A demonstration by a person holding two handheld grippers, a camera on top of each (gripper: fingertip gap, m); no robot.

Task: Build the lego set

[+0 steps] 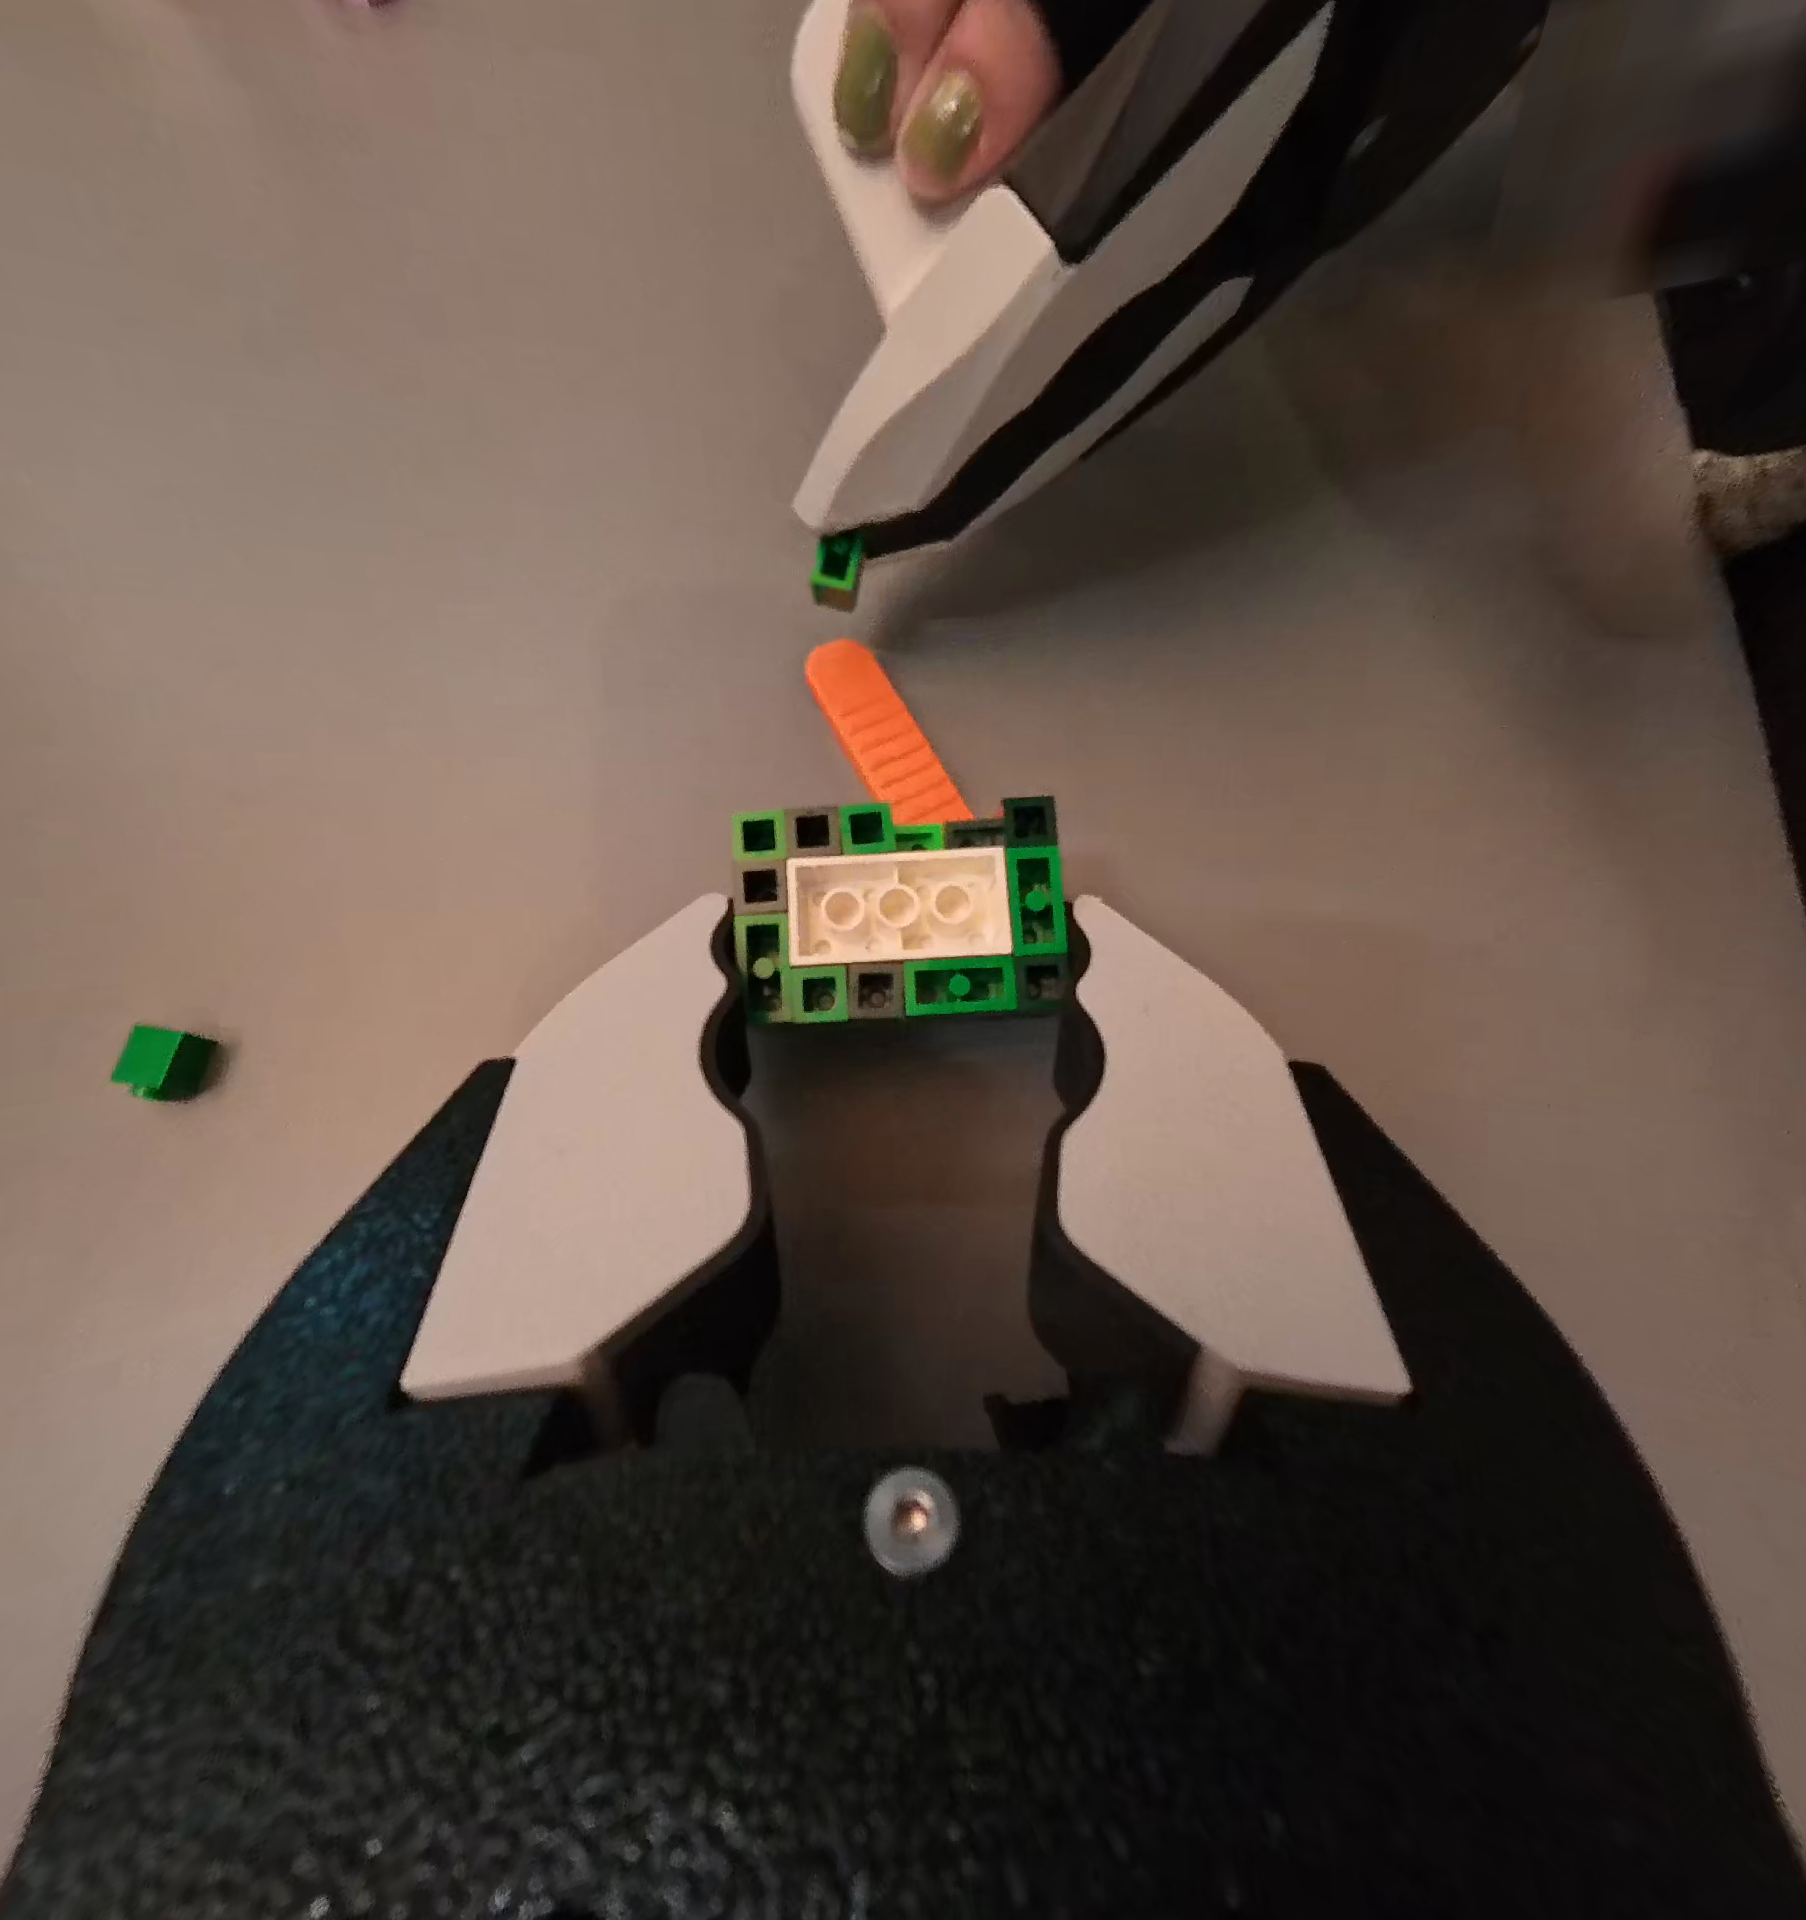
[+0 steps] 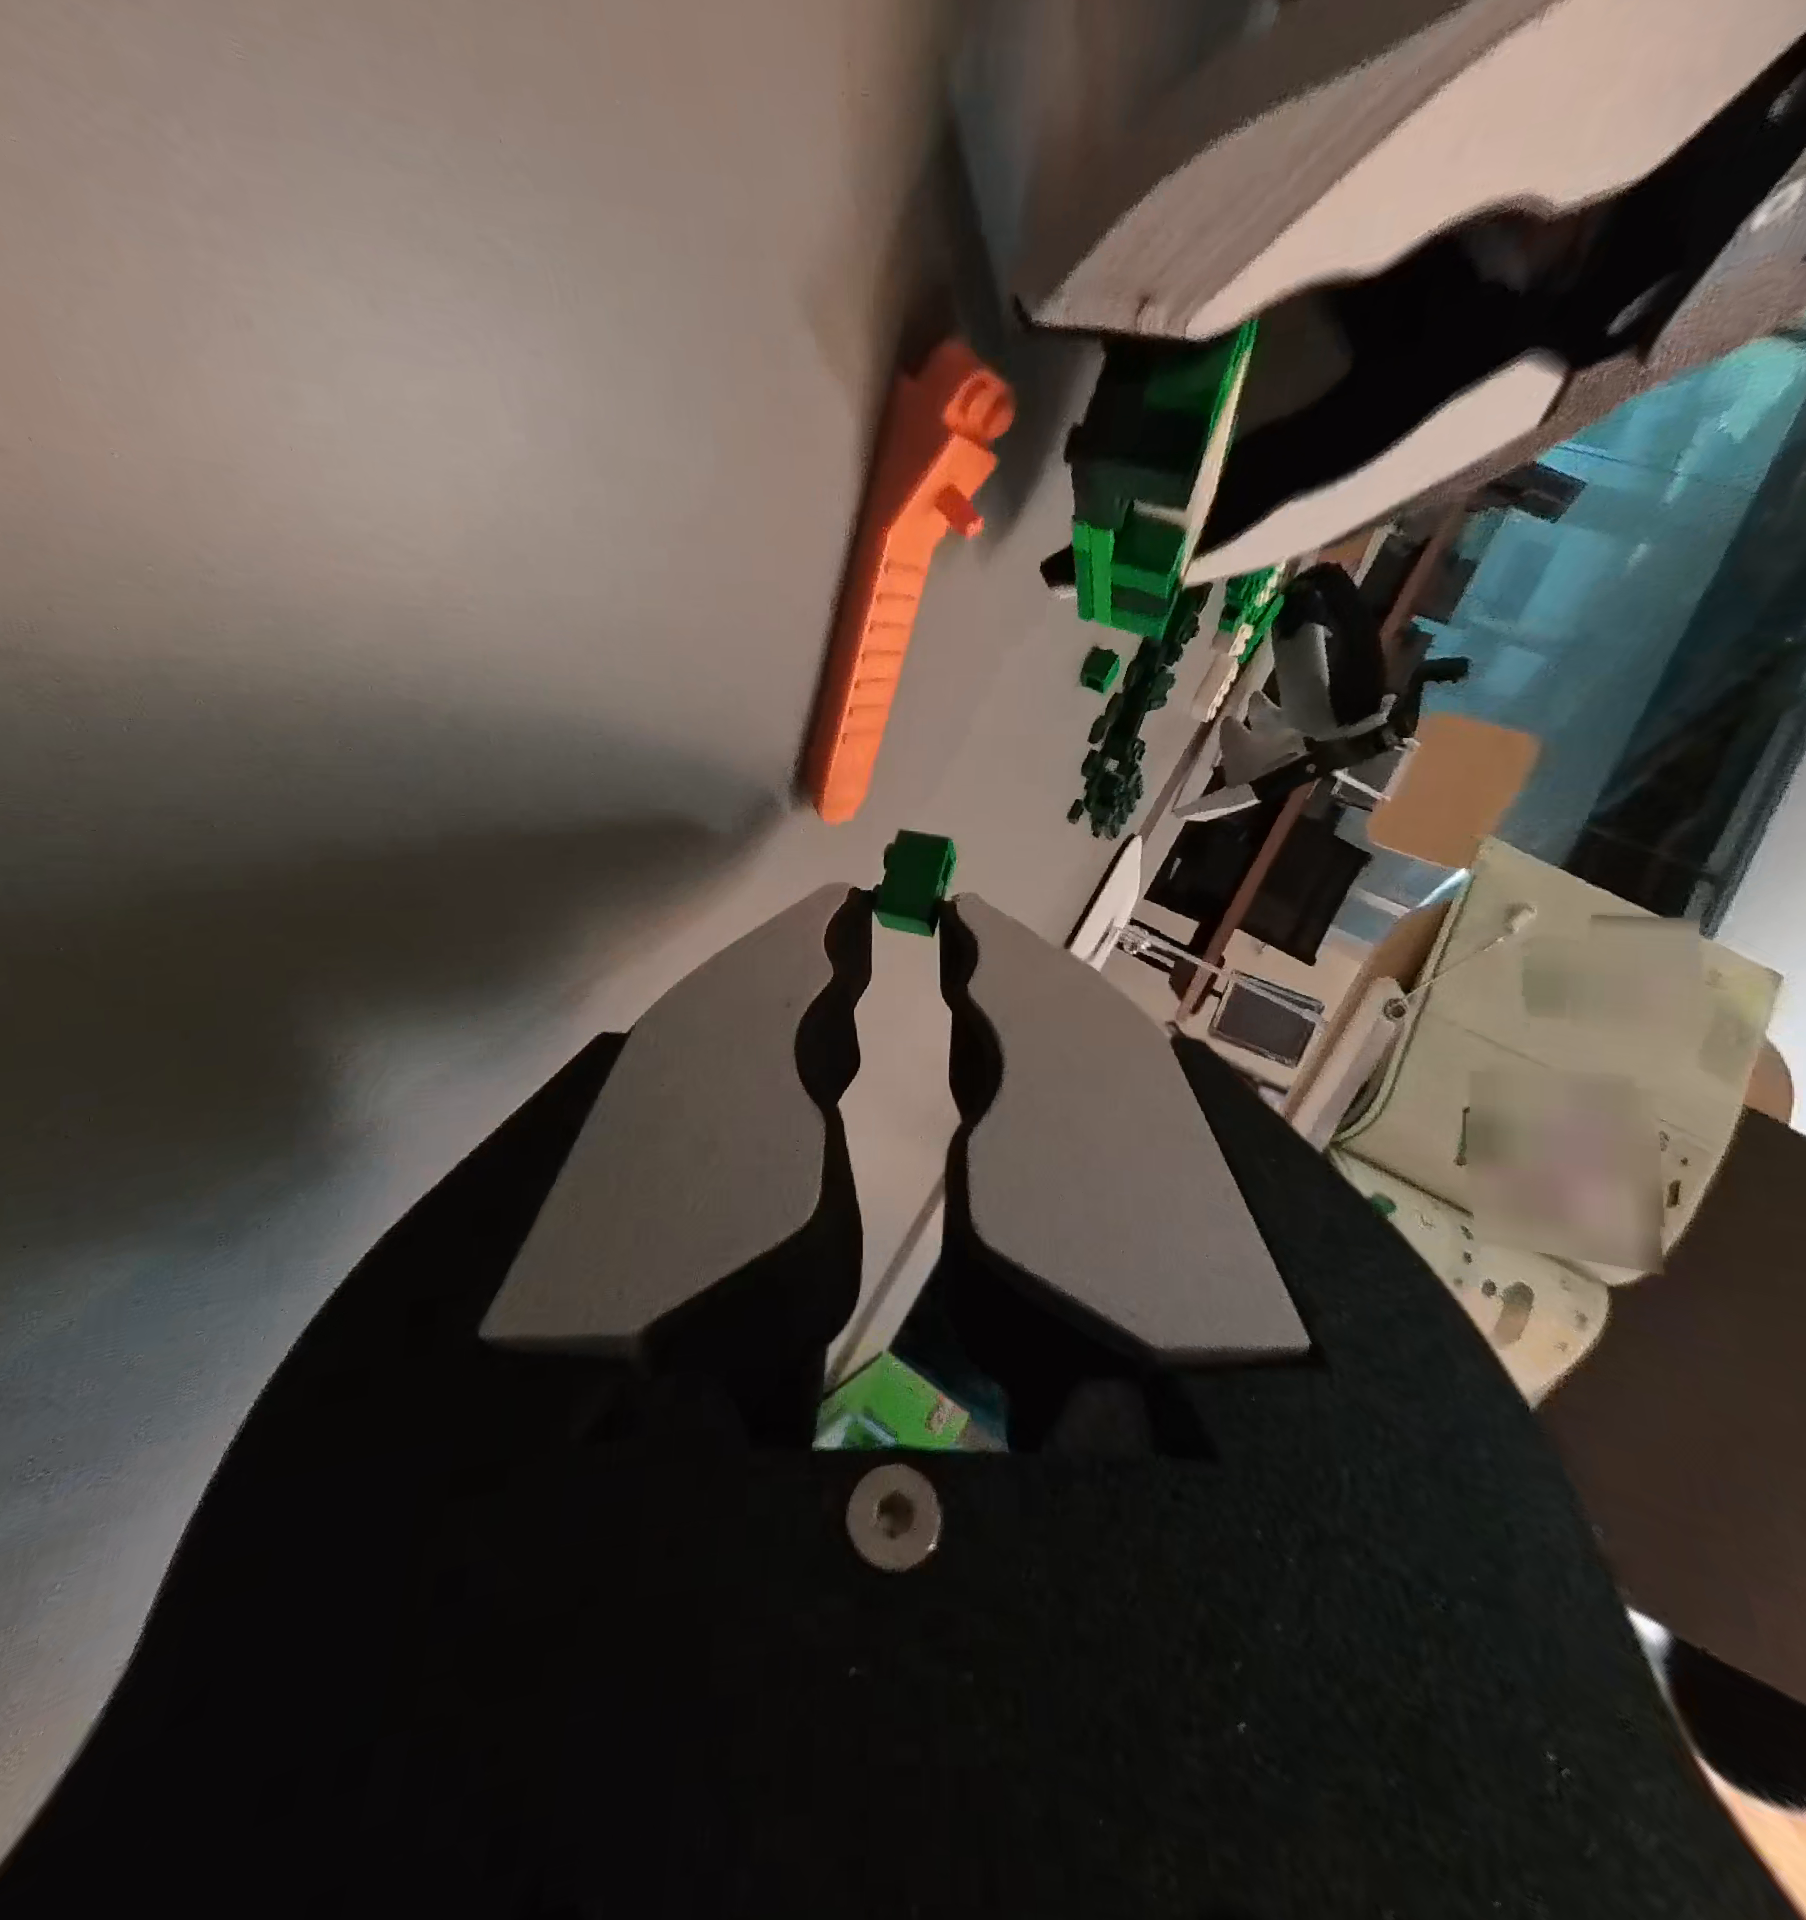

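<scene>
My left gripper (image 1: 899, 920) is shut on a lego assembly (image 1: 899, 909), a white brick ringed by green and dark bricks, turned with its underside toward the camera. The assembly also shows in the right wrist view (image 2: 1138, 499), held between the left gripper's fingers. My right gripper (image 2: 909, 904) is shut on a small green brick (image 2: 914, 883). In the left wrist view the right gripper (image 1: 847, 545) hangs above and beyond the assembly, with the small green brick (image 1: 837, 571) at its tip. An orange brick separator (image 1: 878, 727) lies on the grey table between them; it also shows in the right wrist view (image 2: 899, 613).
A loose green brick (image 1: 166, 1060) lies on the table (image 1: 359, 520) at the left. A row of dark green pieces (image 2: 1127, 727) and more green bricks lie farther along the table. Beyond the table edge are furniture and a pale box (image 2: 1522, 1091). A hand (image 1: 940, 83) holds the right gripper.
</scene>
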